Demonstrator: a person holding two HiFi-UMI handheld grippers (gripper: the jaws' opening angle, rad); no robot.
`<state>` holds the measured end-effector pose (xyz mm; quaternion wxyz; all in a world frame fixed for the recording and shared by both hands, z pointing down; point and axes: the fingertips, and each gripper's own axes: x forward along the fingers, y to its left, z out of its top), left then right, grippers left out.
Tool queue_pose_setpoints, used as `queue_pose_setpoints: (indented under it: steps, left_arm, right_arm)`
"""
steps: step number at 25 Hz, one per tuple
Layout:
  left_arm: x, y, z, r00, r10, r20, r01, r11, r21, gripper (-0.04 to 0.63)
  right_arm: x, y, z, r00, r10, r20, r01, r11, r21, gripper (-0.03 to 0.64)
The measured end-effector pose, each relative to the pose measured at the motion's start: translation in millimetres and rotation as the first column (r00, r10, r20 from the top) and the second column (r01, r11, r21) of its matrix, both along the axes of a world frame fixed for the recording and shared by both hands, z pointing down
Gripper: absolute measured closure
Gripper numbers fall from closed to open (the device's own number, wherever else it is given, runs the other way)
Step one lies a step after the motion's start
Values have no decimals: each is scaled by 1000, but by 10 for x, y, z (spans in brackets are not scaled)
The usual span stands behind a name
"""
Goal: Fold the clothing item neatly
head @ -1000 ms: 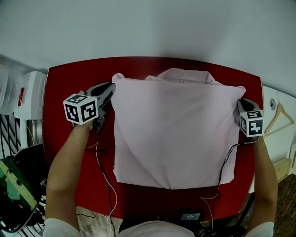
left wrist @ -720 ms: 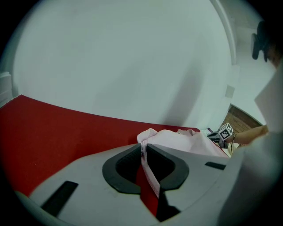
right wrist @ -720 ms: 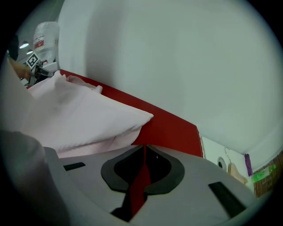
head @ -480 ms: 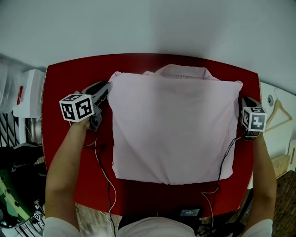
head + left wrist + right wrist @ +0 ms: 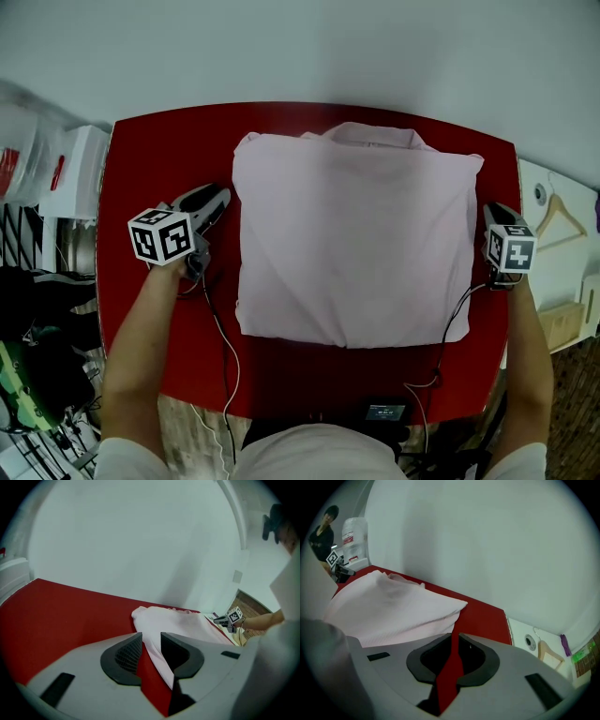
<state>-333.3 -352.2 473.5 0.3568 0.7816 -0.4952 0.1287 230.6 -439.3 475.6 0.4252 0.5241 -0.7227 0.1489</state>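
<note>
A pale pink shirt (image 5: 352, 244) lies folded into a rough rectangle on the red table (image 5: 169, 150), collar at the far edge. My left gripper (image 5: 217, 195) sits just left of the shirt, apart from it. Its jaws have just been opening and stand open; the left gripper view shows only table and the shirt (image 5: 178, 620) beyond my left gripper (image 5: 151, 639). My right gripper (image 5: 491, 208) rests beside the shirt's right edge. Its jaws have just been closing. In its own view my right gripper (image 5: 453, 641) shows a thin slit with nothing in it, the shirt (image 5: 389, 606) lying to its left.
A white hanger (image 5: 562, 220) lies on a surface right of the table. White containers (image 5: 66, 178) stand off its left side. Thin cables (image 5: 220, 347) trail from both grippers to a small black device (image 5: 384, 412) at the near edge. A plain wall rises behind.
Both grippers have drawn back from the shirt's far corners toward the near side. The left one, which touched the left corner, now sits apart from the cloth.
</note>
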Motion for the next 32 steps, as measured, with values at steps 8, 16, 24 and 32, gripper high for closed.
queue_pose_setpoints:
  steps: [8,16,24,32]
  left_arm:
    - [341,870,193,996,93,-7,-93,992,-85,494]
    - [674,1411,256,982,185,46,-181,979,-93,489]
    - [723,1694,411,958,194,213,-169,977,-132,551]
    - [539,1776,318,989,26,147,-12,995,-96,583]
  right_arm:
    - [-63,673,132,998,-14,55,17,999,-51,563]
    - [-35,1296,159,990,8,138,1,998,-68,485]
    - [-45,1813,212,984,6,180,11,996,-92,482]
    - [-11,1941,375,985,39,167,-18,992,-121,542]
